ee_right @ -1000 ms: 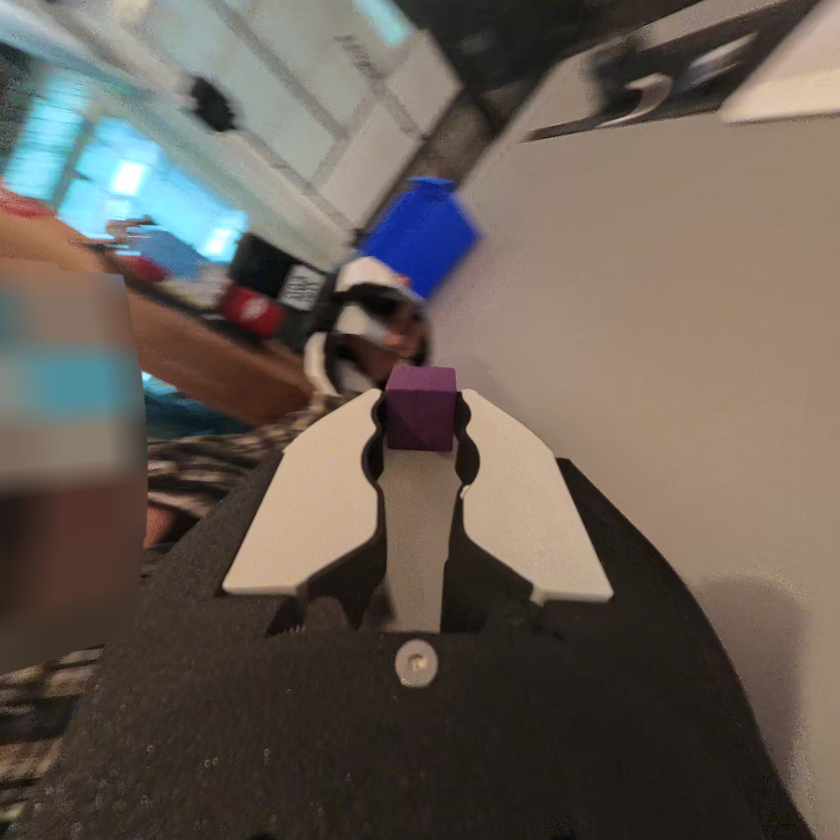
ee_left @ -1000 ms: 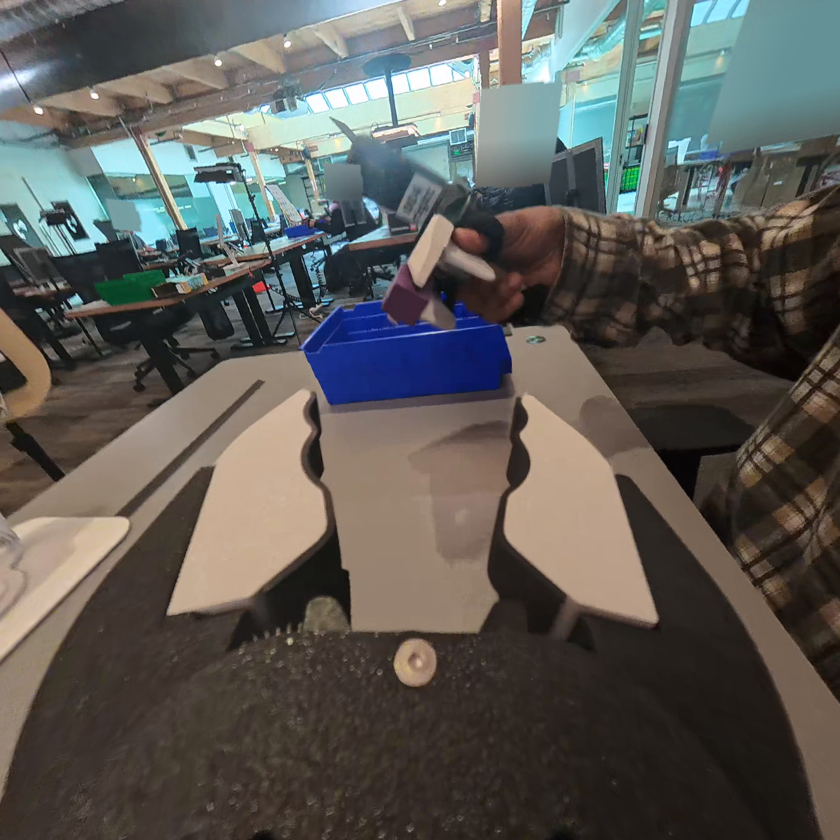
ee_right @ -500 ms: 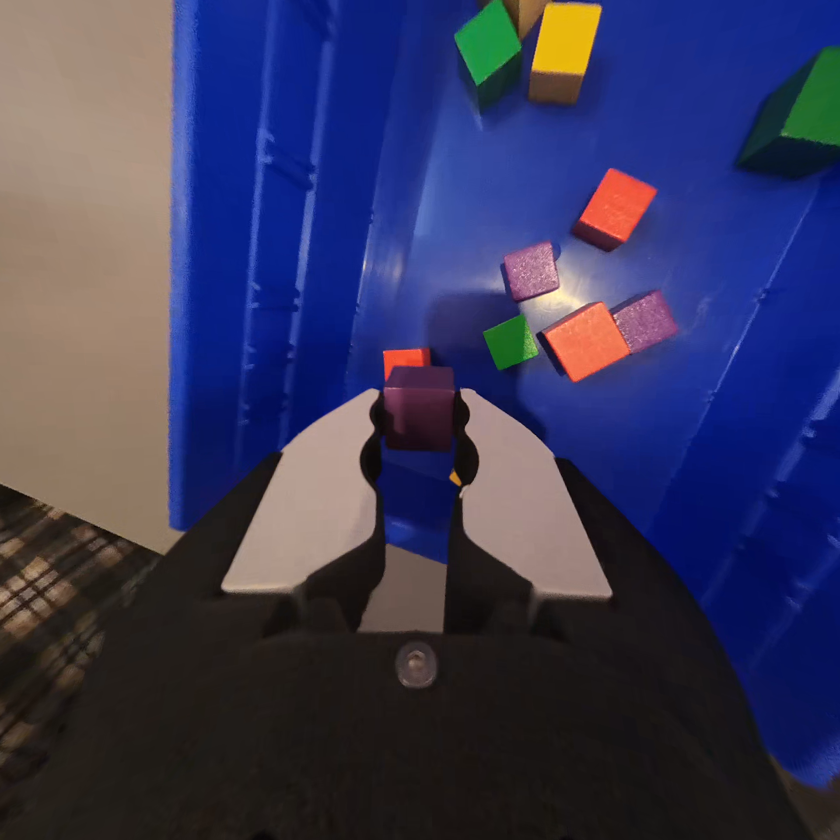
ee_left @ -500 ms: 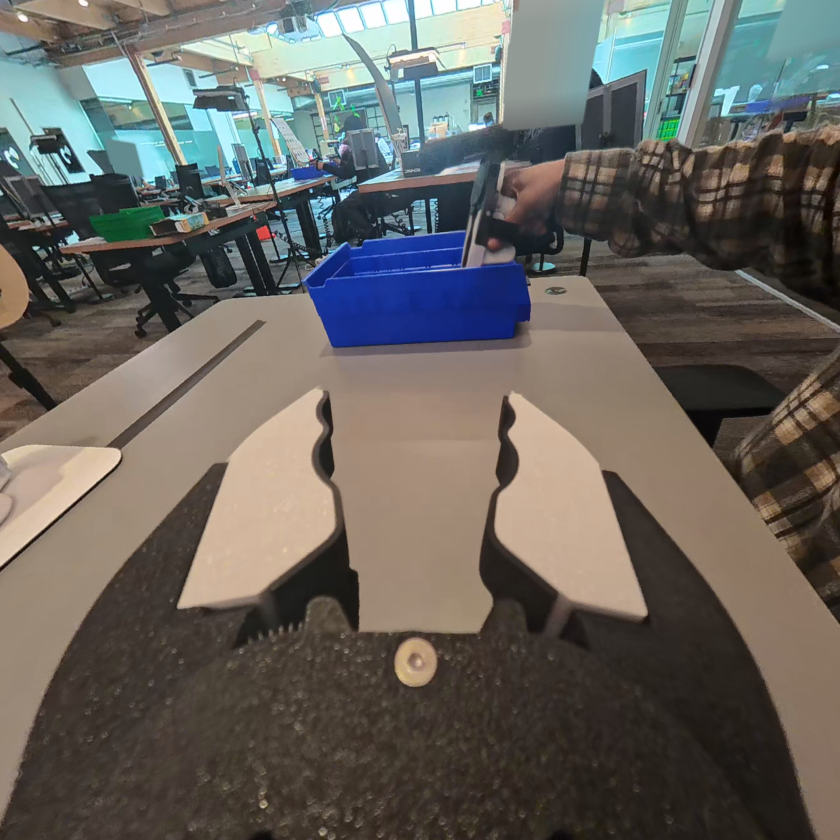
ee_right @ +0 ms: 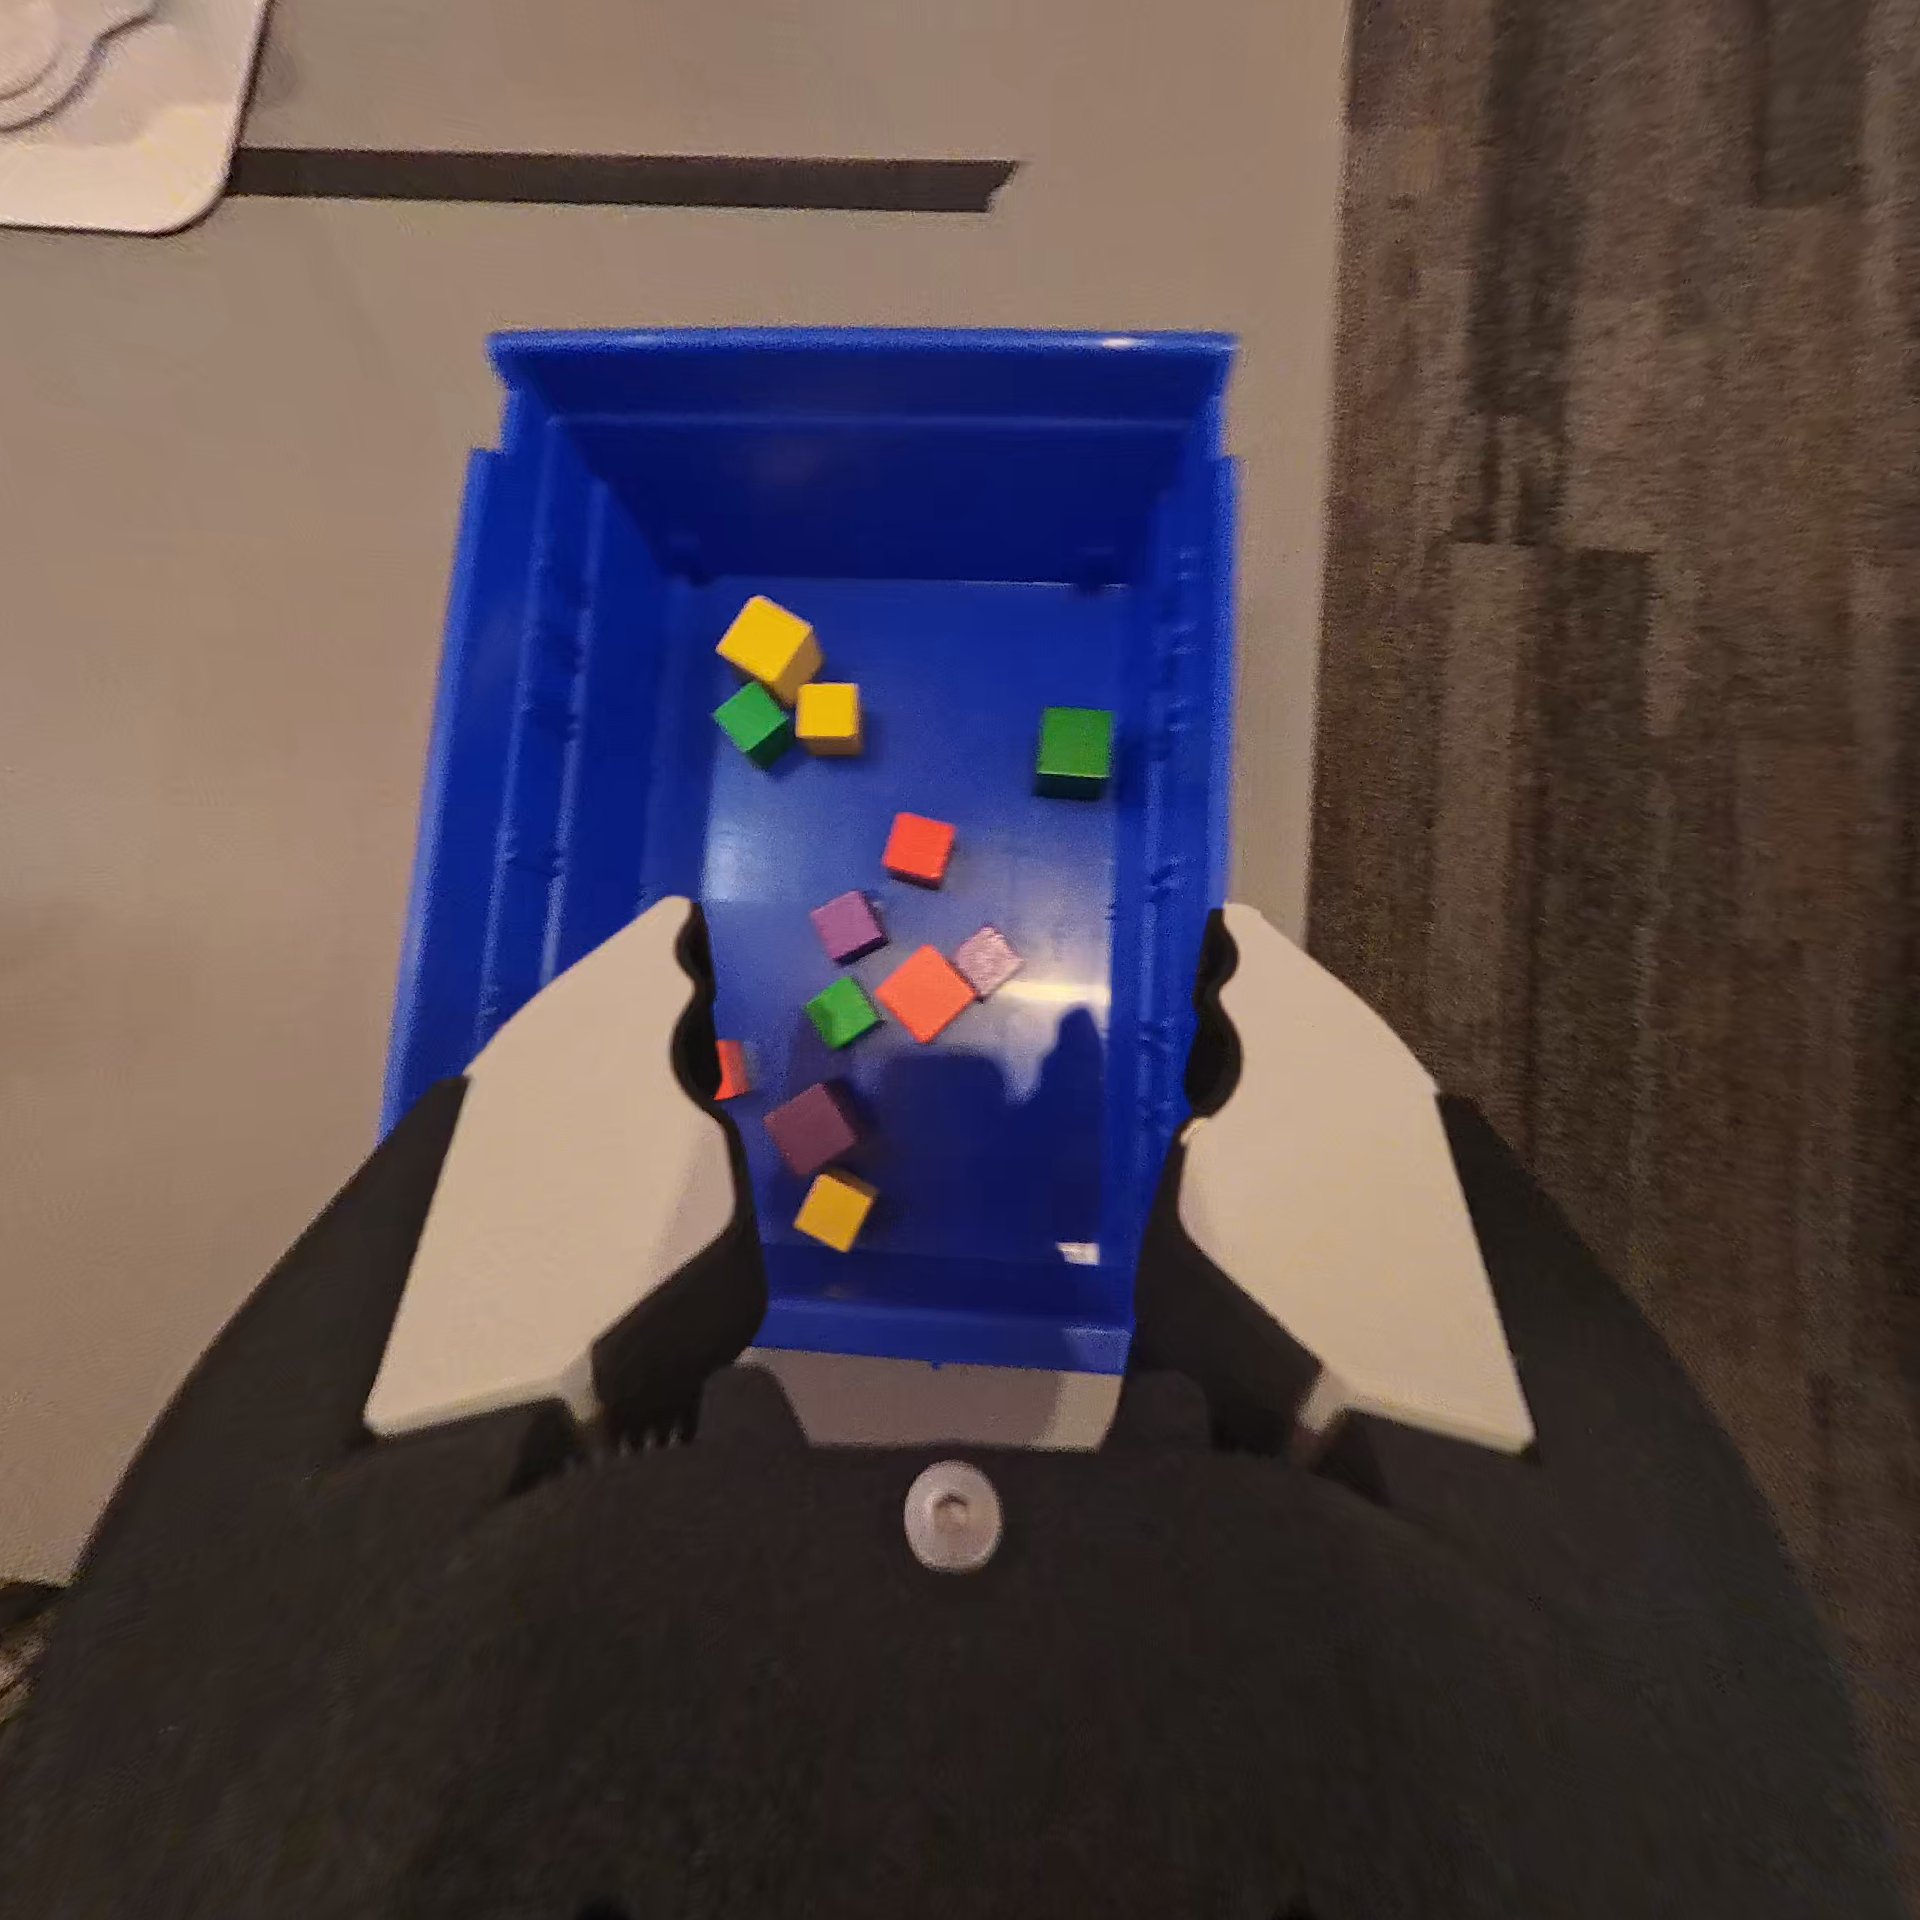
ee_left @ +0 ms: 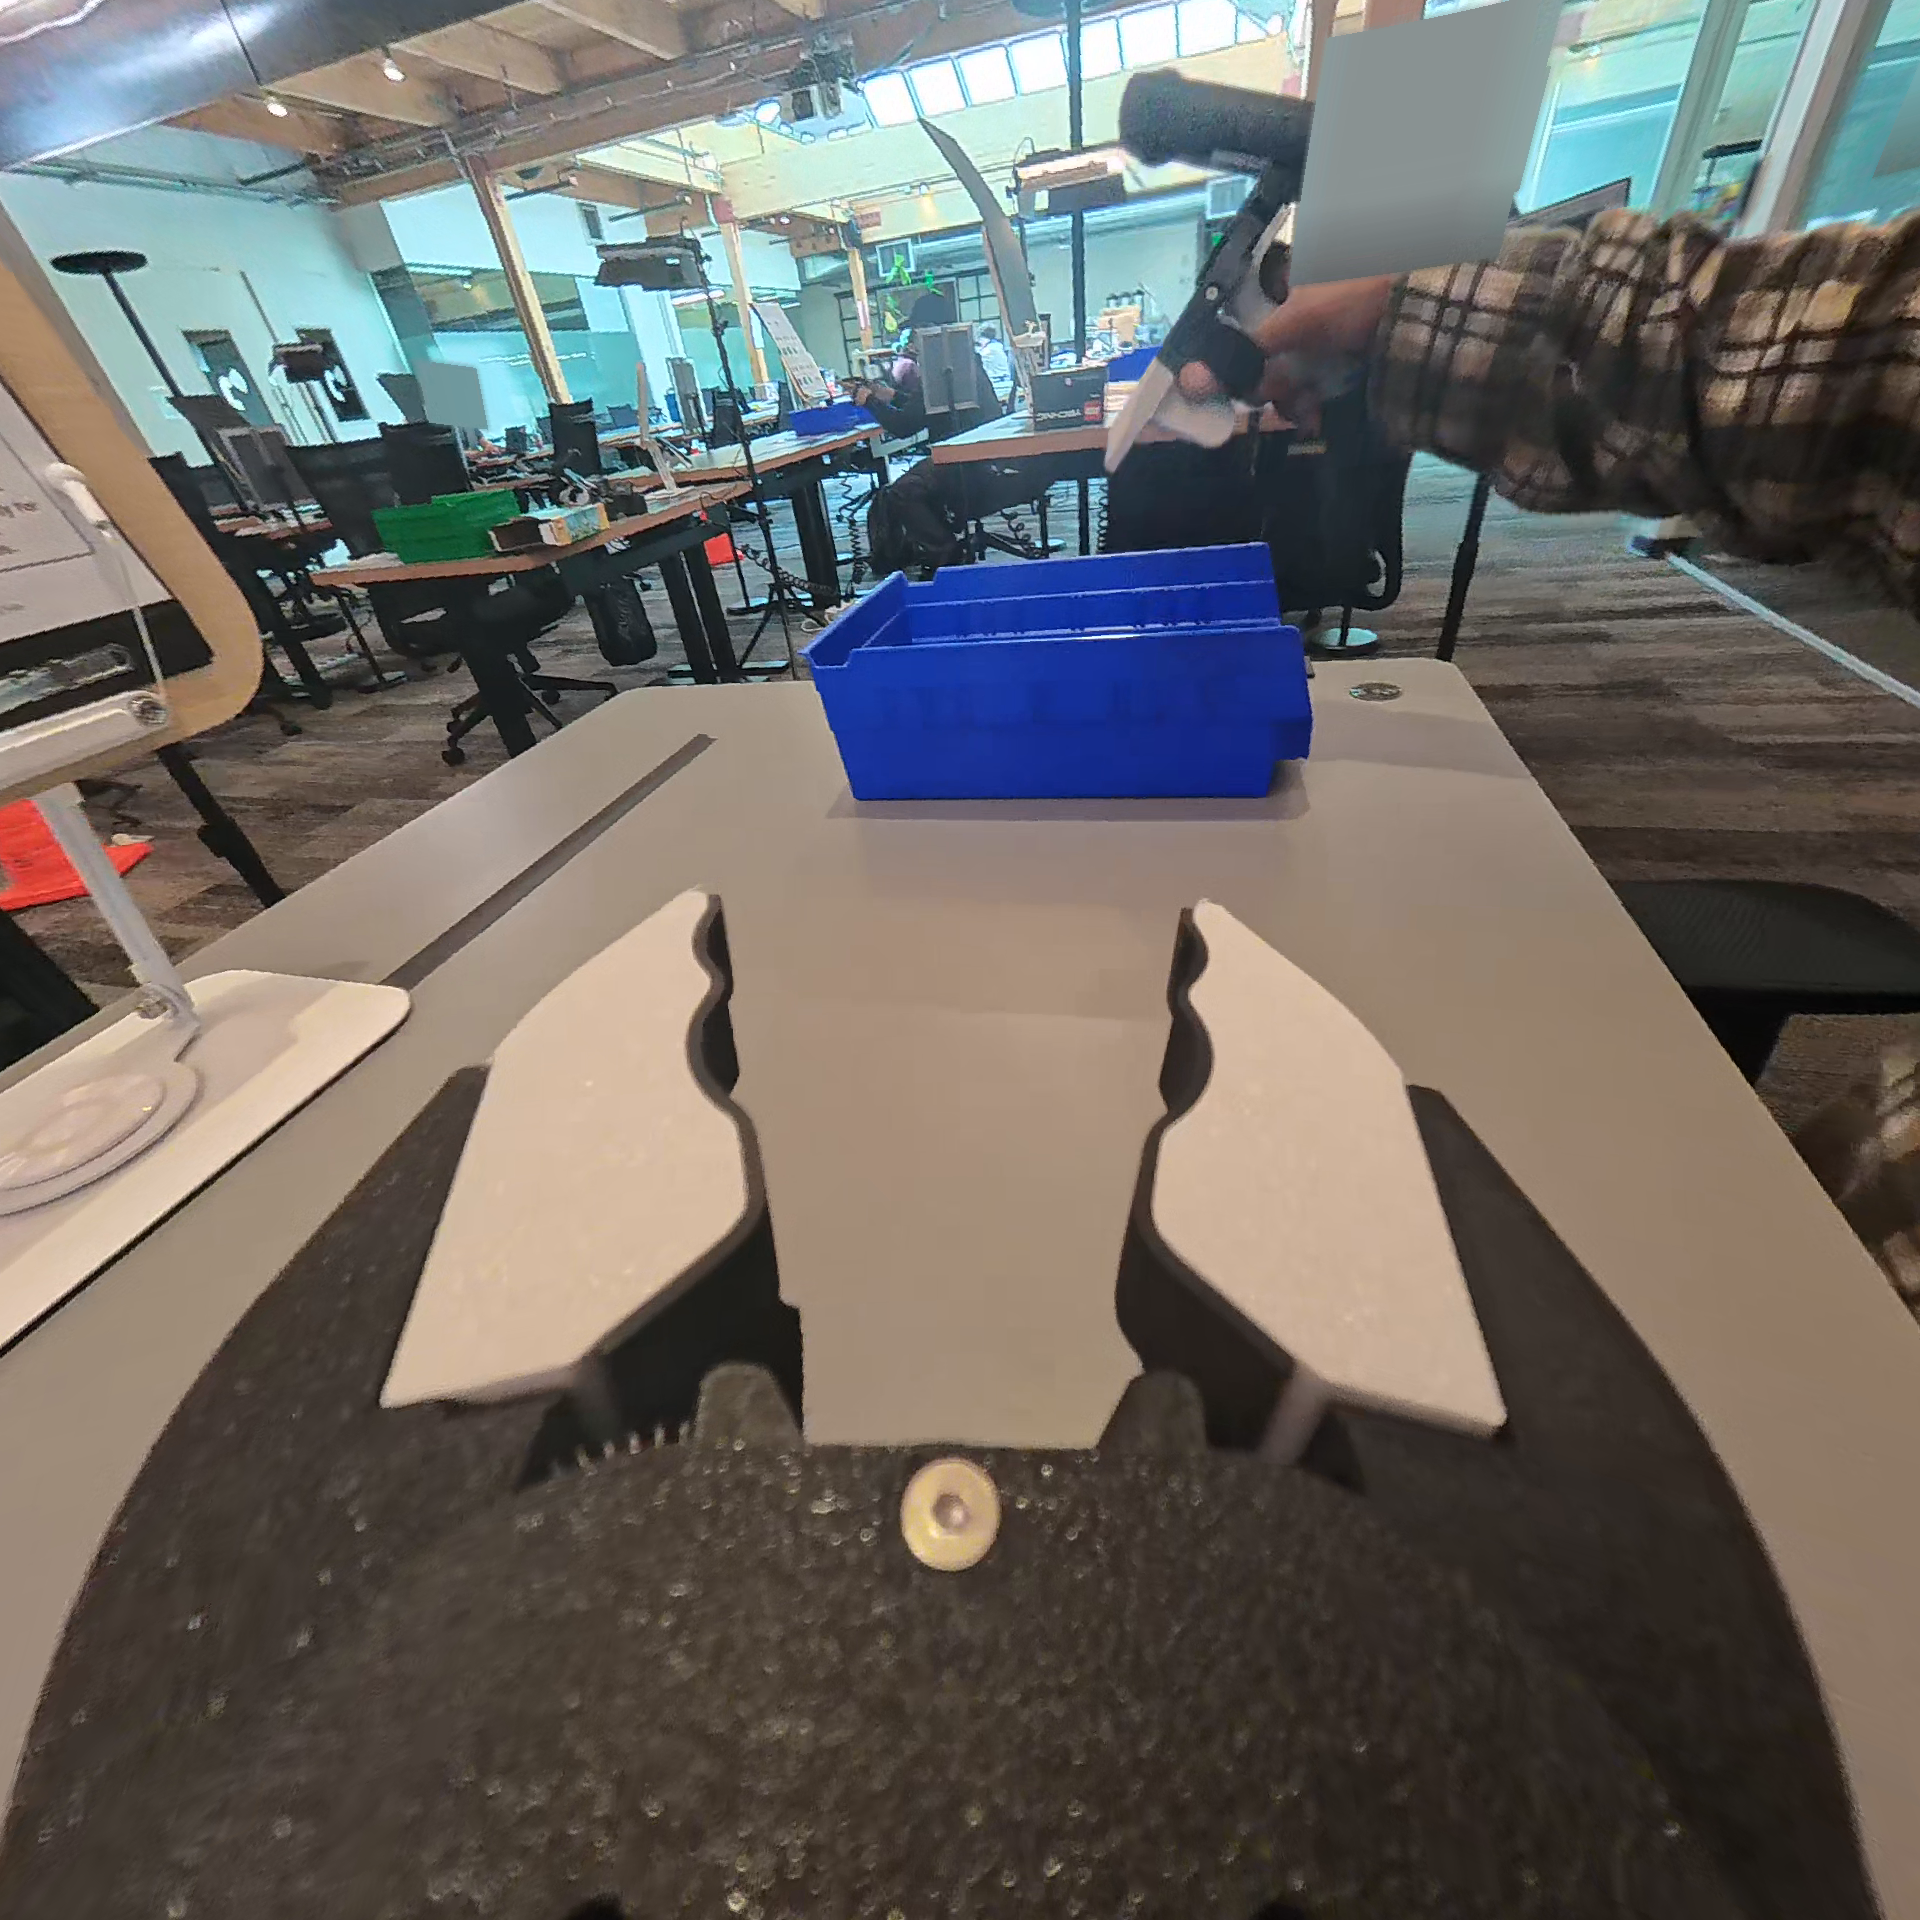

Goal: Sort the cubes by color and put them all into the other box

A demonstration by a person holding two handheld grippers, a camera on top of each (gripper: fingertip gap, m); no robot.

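A blue box (ee_right: 520,727) stands on the grey table and holds several yellow, green, orange and purple cubes. A dark purple cube (ee_right: 810,1127) lies near its near end, beside a yellow cube (ee_right: 833,1210). My right gripper (ee_right: 951,925) is open and empty, high above the box, looking straight down. In the left wrist view the blue box (ee_left: 1060,727) stands at the table's far end, with the right gripper (ee_left: 1153,416) held above it by a hand. My left gripper (ee_left: 951,925) is open and empty, low over the table, well short of the box.
A white stand base (ee_left: 187,1081) sits at the table's left edge and also shows in the right wrist view (ee_right: 114,114). A dark strip (ee_right: 613,182) runs along the table (ee_left: 956,1143). A plaid sleeve (ee_left: 1662,384) reaches in from the right. Carpet floor (ee_right: 1610,727) lies beyond the table's edge.
My right gripper opened and let the dark purple cube drop into the blue box, then rose well above it. My left gripper stayed open and hardly moved.
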